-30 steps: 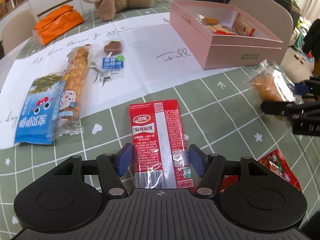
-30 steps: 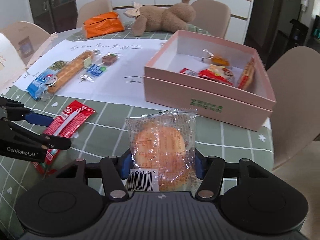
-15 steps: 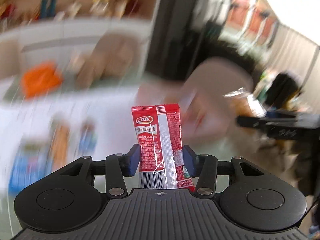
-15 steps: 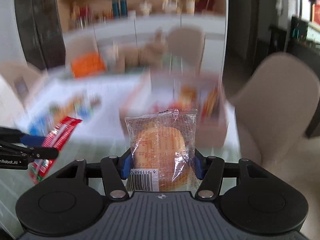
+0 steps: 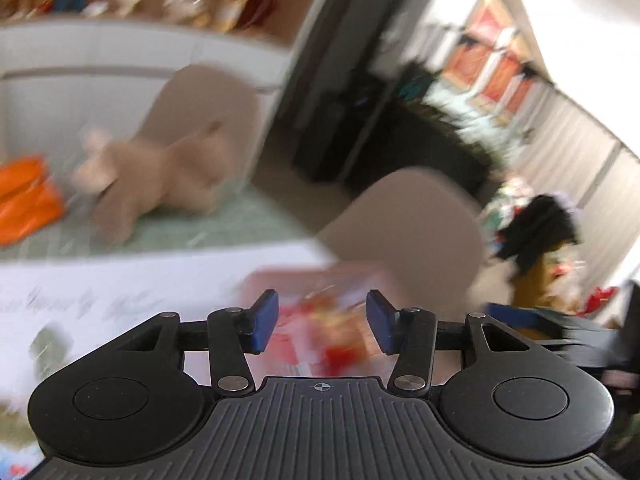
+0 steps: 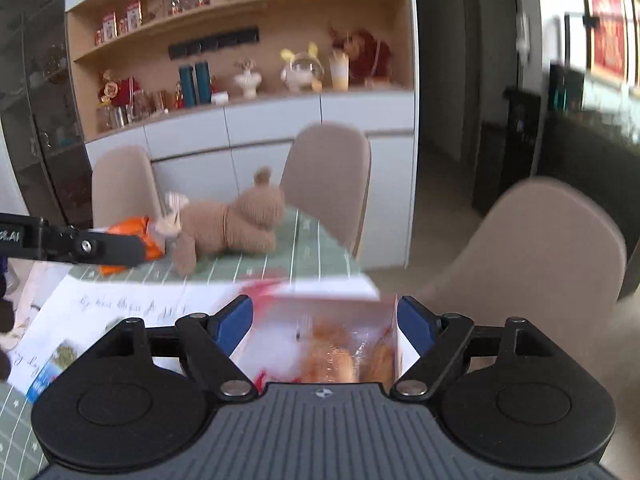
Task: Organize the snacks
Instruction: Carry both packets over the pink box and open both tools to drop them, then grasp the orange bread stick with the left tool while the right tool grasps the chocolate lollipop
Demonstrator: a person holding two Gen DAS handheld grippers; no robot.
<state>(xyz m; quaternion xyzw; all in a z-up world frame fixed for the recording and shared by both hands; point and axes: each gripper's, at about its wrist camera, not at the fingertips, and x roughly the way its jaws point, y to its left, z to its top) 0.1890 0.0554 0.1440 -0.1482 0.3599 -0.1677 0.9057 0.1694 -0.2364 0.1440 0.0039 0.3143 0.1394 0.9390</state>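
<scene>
Both views are lifted over the pink box (image 6: 320, 290), whose inside shows snack packets. My right gripper (image 6: 326, 322) has its jaws opening, the blue pads wide apart with nothing pressed between them. The clear-wrapped bread packet (image 6: 332, 360) lies below them in the box. My left gripper (image 5: 322, 322) is also opening. Between its pads I see only blurred red and pink shapes down in the pink box (image 5: 304, 276). No packet touches the pads. A red smear (image 6: 264, 292) at the box's far left corner may be the red packet. The left gripper (image 6: 80, 246) reaches in from the left.
A brown teddy bear (image 6: 232, 228) and an orange bag (image 6: 148, 236) lie at the table's far end. A white paper runner (image 6: 132, 304) carries other snacks at the left. Beige chairs (image 6: 328, 184) ring the table. The right gripper's black body (image 5: 560, 324) sits at the right edge.
Both grippers rose and swung forward over the pink box. The red packet has left the left jaws. The bread packet has left the right jaws and now lies in the box.
</scene>
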